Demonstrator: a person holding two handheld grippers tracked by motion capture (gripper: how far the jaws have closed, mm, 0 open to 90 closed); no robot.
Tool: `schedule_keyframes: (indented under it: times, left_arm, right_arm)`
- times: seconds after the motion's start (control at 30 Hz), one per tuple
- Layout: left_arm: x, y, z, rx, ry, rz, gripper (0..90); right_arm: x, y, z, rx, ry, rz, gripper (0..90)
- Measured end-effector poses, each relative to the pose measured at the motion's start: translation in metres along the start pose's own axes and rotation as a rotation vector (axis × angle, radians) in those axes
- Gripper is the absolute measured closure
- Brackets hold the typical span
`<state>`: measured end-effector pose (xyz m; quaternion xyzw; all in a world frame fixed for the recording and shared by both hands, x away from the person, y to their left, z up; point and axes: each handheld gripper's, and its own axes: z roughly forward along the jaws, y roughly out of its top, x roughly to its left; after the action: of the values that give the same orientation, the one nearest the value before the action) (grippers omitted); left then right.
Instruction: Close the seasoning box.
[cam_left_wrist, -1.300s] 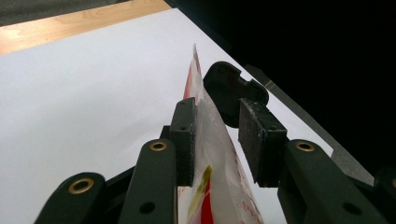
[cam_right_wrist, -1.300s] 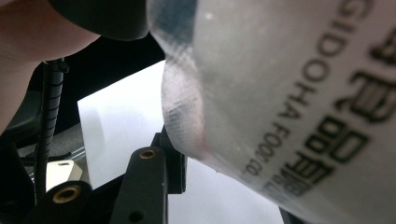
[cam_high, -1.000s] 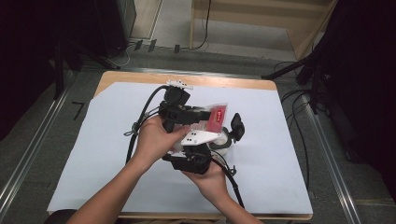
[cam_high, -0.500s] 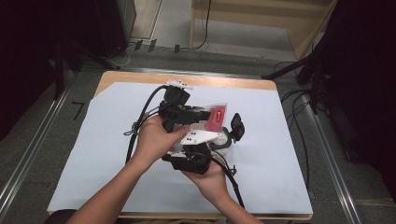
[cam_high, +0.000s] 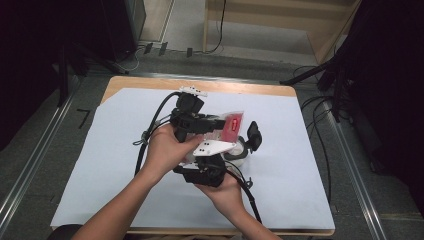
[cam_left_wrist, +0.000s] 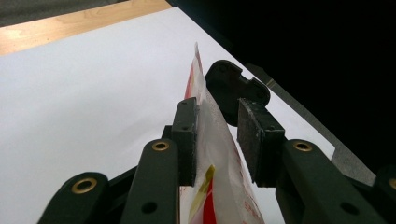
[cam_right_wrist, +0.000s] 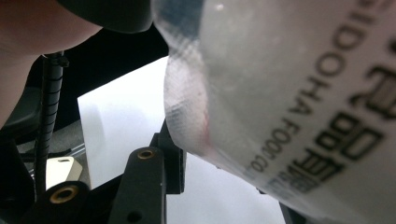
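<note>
A clear plastic packet (cam_high: 232, 124) with a red label and printed lettering hangs above the middle of the table, held between both grippers. My left gripper (cam_high: 219, 124) comes at it from the left and is shut on its edge. In the left gripper view the packet (cam_left_wrist: 211, 135) stands edge-on between the pads (cam_left_wrist: 186, 135). My right gripper (cam_high: 243, 143) reaches up from the near side. In the right gripper view the packet (cam_right_wrist: 289, 93) lies close to the lens against the left finger (cam_right_wrist: 172, 161) and hides the right one.
A white sheet (cam_high: 310, 170) covers the wooden table (cam_high: 150, 81). Black cables (cam_high: 150, 135) trail from the grippers over the sheet. Metal rails (cam_high: 350, 165) run along both sides, and more cables (cam_high: 320, 105) lie on the floor at the right.
</note>
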<state>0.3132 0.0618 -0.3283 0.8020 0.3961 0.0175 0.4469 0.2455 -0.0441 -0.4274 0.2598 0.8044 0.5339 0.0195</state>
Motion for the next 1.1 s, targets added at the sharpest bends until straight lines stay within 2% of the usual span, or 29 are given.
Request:
schedule_keyframes:
  times: [0.37,0.47,0.7,0.77,1.1]
  left_arm:
    - [-0.001,0.001,-0.002,-0.008,-0.004,-0.005,68.4]
    - [-0.001,0.001,-0.003,-0.007,-0.002,-0.001,68.4]
    - [0.000,0.001,-0.002,0.019,0.001,0.003,68.3]
    - [0.001,0.000,-0.002,0.009,-0.012,-0.002,68.1]
    - [0.005,0.000,-0.005,0.042,-0.028,-0.030,68.9]
  right_arm:
    - [0.002,0.001,-0.001,-0.002,-0.007,-0.017,61.1]
    - [0.003,0.002,0.000,-0.002,0.001,-0.021,58.1]
    - [0.002,-0.002,0.001,-0.006,-0.001,-0.029,57.3]
    - [0.003,-0.004,0.002,-0.016,-0.003,-0.041,56.2]
    - [0.006,-0.010,0.006,-0.021,-0.005,-0.079,52.3]
